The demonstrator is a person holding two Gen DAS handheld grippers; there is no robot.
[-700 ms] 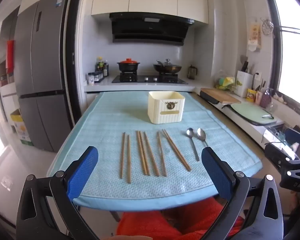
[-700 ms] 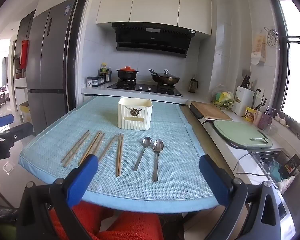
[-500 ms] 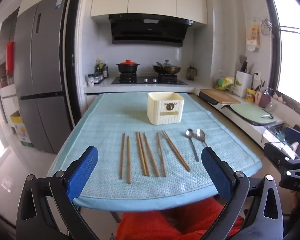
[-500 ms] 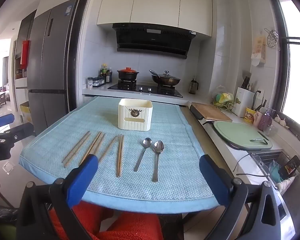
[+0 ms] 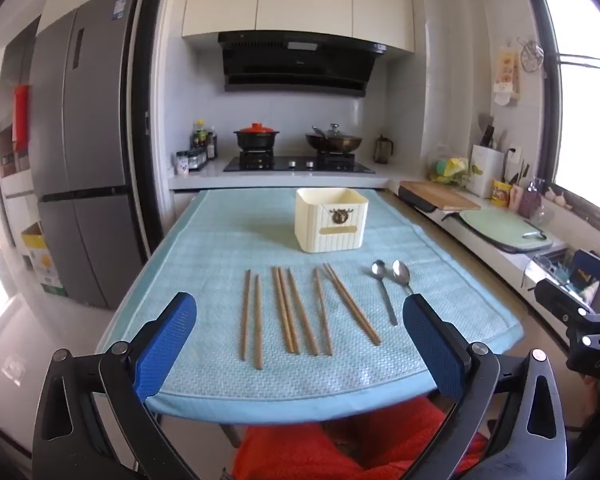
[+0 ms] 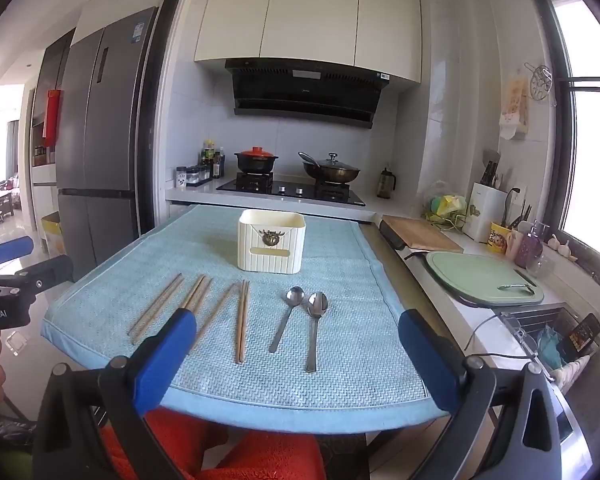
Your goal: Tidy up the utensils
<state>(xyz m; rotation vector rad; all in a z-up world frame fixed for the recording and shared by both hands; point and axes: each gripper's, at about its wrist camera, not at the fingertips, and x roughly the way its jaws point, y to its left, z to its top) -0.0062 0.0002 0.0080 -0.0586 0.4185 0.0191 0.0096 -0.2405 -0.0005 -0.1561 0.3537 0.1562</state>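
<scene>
Several wooden chopsticks (image 5: 288, 312) (image 6: 242, 320) lie side by side on a light blue mat (image 5: 220, 248) (image 6: 360, 344). Right of them lie two metal spoons (image 5: 384, 292) (image 6: 314, 328), bowls pointing away from me. Behind them stands a cream utensil box (image 5: 331, 219) (image 6: 271, 246), upright and with its top uncovered. My left gripper (image 5: 300, 320) hangs open in front of the mat's near edge, with nothing between its blue pads. My right gripper (image 6: 298, 336) is open too, held off the near edge facing the spoons. Neither touches anything.
A fridge (image 5: 80, 140) stands at the left. Behind the table is a stove with a red-lidded pot (image 5: 256, 138) and a wok (image 5: 334, 142). A counter on the right carries a wooden board (image 6: 422, 234) and a green board (image 6: 484, 278). Red fabric (image 5: 340, 448) lies below the table edge.
Both views have shifted very slightly, the scene sitting a touch lower in each. The utensils and box have not moved, and both grippers stay open.
</scene>
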